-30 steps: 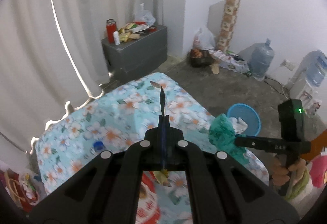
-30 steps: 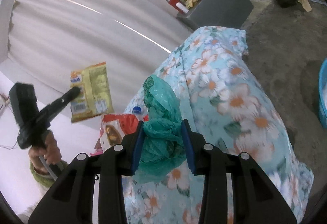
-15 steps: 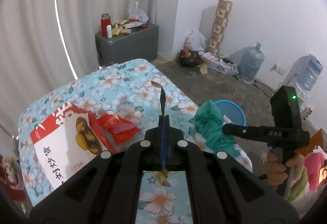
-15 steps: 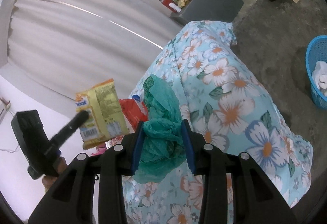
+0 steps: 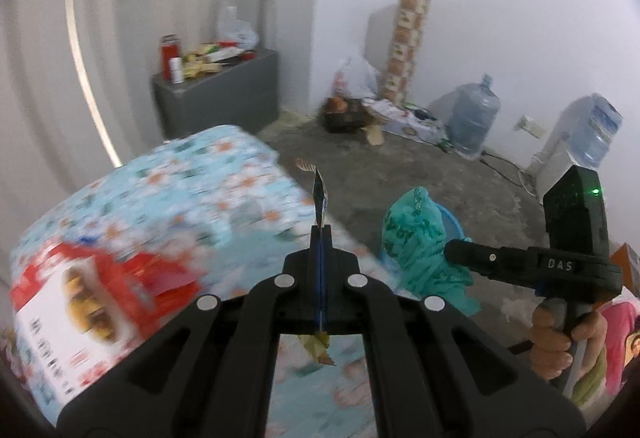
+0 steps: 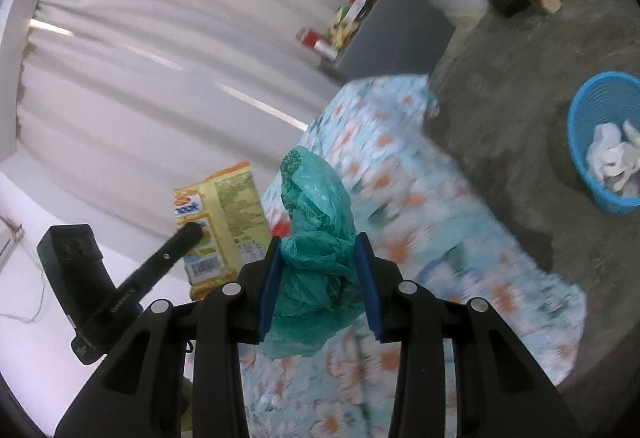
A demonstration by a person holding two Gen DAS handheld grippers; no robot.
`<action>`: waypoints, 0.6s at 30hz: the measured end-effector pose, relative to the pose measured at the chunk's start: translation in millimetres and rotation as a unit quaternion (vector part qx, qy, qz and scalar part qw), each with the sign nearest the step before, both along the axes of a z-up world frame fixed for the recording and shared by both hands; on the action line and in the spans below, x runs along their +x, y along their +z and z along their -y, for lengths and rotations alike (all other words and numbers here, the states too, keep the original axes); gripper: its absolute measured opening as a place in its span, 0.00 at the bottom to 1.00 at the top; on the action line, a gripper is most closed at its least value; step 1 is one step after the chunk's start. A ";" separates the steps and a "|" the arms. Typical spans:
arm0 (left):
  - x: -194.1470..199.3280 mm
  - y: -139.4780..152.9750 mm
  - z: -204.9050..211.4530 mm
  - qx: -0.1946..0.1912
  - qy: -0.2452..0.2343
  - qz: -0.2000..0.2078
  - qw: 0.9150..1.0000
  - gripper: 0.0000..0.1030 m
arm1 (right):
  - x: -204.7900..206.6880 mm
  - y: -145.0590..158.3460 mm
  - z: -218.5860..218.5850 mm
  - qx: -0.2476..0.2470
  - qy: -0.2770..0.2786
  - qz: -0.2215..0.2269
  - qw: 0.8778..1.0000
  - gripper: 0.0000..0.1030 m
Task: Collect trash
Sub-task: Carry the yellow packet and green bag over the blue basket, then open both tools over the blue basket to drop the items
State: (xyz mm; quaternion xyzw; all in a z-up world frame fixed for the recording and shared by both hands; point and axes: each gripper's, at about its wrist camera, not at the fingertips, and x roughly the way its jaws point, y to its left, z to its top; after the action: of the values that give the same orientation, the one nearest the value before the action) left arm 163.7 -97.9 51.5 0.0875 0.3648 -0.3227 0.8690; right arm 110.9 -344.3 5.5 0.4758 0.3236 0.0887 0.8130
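Note:
My left gripper (image 5: 320, 234) is shut on a yellow snack wrapper (image 5: 319, 194), seen edge-on in the left wrist view and flat in the right wrist view (image 6: 224, 210). My right gripper (image 6: 318, 258) is shut on a crumpled green plastic bag (image 6: 316, 238), which also shows in the left wrist view (image 5: 416, 238). Both are held above the floral-clothed table (image 6: 420, 230). A blue trash basket (image 6: 588, 106) holding white paper stands on the floor to the right. A red-and-white box (image 5: 76, 302) and a red wrapper (image 5: 160, 270) lie on the table.
A grey cabinet (image 5: 224, 94) with bottles and packets stands by the curtain. Water jugs (image 5: 472, 118), a tall patterned box (image 5: 404, 42) and bags line the far wall. Bare concrete floor (image 5: 380, 174) lies between the table and the wall.
Both grippers have swung right and away from the table with their loads. The blue basket has come more fully into the right wrist view.

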 end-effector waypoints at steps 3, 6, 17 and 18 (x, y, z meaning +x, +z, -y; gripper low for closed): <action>13.1 -12.5 48.5 0.004 -0.037 -0.022 0.999 0.00 | -17.9 -3.1 42.4 -0.024 -0.055 -0.010 0.998 0.35; 27.7 -32.5 107.0 0.014 -0.084 -0.060 0.995 0.00 | -34.5 -20.0 86.3 -0.045 -0.107 -0.041 0.992 0.35; 84.4 -174.4 307.7 0.136 -0.169 -0.174 0.961 0.00 | -42.6 -165.2 221.9 -0.017 -0.208 -0.193 0.959 0.37; 85.2 -181.5 316.5 0.139 -0.169 -0.172 0.961 0.00 | -36.6 -174.9 229.9 -0.020 -0.210 -0.202 0.956 0.37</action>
State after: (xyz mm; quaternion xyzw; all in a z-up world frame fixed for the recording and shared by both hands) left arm 248.9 -414.3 -130.0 0.2107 0.5298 -0.4216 0.7052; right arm 74.3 -574.2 -169.3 0.5244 0.3759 -0.1887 0.7404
